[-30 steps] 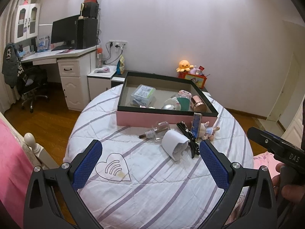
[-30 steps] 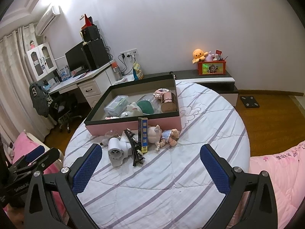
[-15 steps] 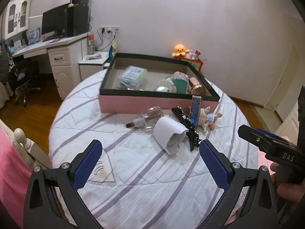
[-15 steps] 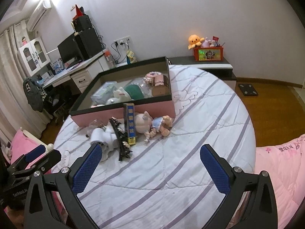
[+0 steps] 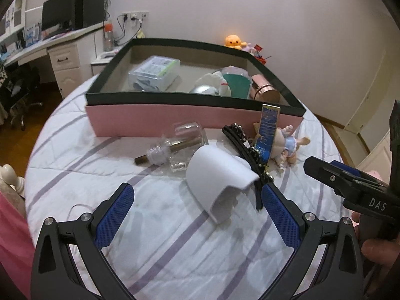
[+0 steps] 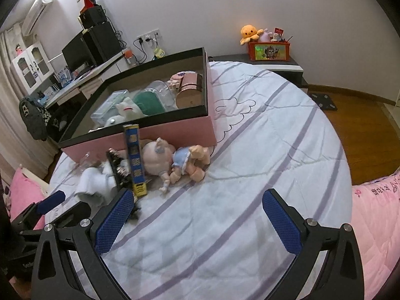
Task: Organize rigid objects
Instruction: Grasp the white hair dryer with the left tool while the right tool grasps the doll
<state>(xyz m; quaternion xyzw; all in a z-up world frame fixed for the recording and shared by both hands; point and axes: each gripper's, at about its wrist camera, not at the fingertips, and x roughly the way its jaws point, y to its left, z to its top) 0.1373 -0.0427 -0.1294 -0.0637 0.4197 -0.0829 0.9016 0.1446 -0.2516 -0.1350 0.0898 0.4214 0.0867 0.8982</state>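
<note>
The white cup (image 5: 220,177) lies just ahead of the wide-open, empty left hand-held gripper (image 5: 197,207).

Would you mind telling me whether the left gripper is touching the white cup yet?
Apart. In the left wrist view the left gripper is open, and striped bedding shows between each blue pad and the white cup lying ahead.

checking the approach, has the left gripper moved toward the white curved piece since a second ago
Yes. The left gripper has come forward and down: against the pink box, the white curved piece now lies just ahead of its open fingers.
</note>
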